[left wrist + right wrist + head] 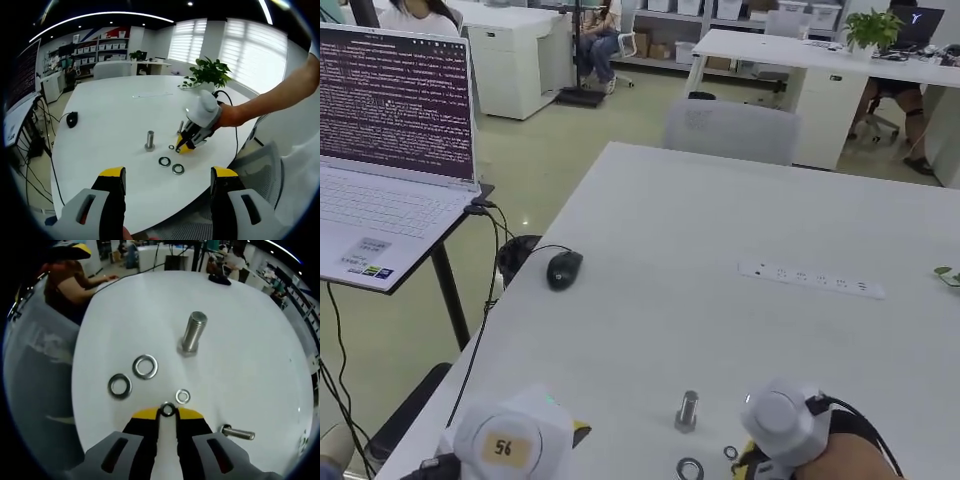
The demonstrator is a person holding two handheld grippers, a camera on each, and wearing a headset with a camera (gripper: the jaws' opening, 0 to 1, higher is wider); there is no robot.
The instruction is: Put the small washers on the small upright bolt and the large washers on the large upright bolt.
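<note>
**No washer seated yet, one small washer in my right tongs**

Nothing is on a bolt so far, so by my count all four washers are left to do. Nearest my right tongs (167, 416) is the pinched small washer (168, 409), right at the tips. Just beyond it the loose small washer (183, 396) lies flat on the white workbench (240, 340). The small bolt (238, 432) is off to one side of my jaws, and the fisheye leaves me unsure how it stands. Further out, the two large washers (145, 366) lie flat side by side, apart from each other. Beyond them the large bolt (192, 332) stands upright with a bare shank.

My right tongs are closed almost completely, with only the ring's thickness between the yellow tips. I cannot tell whether the ring is off the surface yet. My left tongs (168, 174) are spread wide with nothing between them, back over the near edge of the bench and well short of the washers.
</note>
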